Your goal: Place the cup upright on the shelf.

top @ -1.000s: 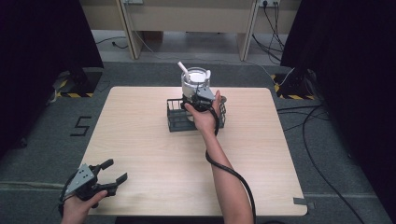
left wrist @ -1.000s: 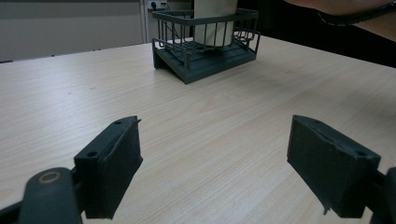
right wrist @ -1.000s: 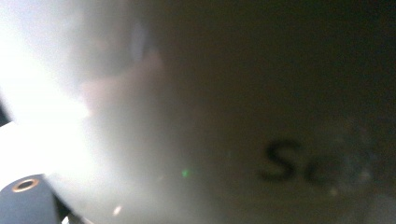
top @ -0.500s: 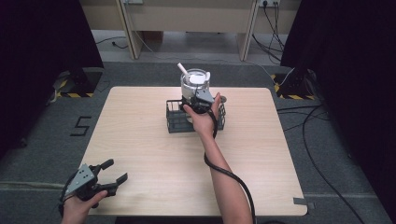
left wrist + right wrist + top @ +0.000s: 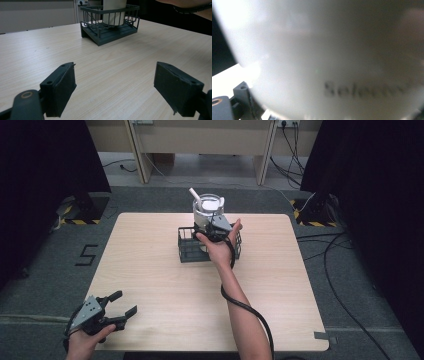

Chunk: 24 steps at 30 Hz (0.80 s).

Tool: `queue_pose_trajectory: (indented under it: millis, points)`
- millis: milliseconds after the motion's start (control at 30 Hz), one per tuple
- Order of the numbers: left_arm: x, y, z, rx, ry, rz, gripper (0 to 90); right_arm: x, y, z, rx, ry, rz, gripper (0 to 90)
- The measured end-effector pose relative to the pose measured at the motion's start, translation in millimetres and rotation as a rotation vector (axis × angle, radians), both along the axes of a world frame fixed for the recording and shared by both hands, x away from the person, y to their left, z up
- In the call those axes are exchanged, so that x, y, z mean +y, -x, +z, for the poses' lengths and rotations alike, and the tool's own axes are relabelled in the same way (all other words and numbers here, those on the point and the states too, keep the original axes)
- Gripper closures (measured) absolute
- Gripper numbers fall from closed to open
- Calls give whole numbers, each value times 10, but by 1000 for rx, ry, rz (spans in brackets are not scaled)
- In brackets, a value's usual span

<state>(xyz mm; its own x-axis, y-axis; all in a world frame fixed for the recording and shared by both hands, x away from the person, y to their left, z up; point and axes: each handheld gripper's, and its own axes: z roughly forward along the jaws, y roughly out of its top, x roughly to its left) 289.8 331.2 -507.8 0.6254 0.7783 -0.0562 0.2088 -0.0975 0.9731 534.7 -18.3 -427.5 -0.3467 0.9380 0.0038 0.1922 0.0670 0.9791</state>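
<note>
Two grippers were in play. At the near left corner of the table (image 5: 150, 270), the left gripper (image 5: 117, 309) rested with jaws spread wide and empty, well apart from the work. Further right, the white container (image 5: 207, 210) stood upright in the dark wire basket (image 5: 187, 245), just beyond the right gripper (image 5: 217, 226), pressed against its side; whether those jaws clasped it I cannot tell.

The white container (image 5: 332, 55) sat so close in the right gripper view that its dark lettering (starting "Selec") blurred and ran off the right edge. In the high view, the hand (image 5: 218, 249) hid the right gripper (image 5: 216, 226) jaws. The left gripper view cut the container off at the top edge.
</note>
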Motion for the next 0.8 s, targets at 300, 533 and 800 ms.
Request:
queue_pose_trajectory:
  millis: [300,533,800]
  points:
    - [-1,0,0,0,-1,1,166,-51,67,-69,10,-3,9,41]
    - [-1,1,1,-1,-2,2,166,-101,136,-74,16,5,14,51]
    - [-6,1,0,0,-3,3,166,-186,262,-75,29,9,30,70]
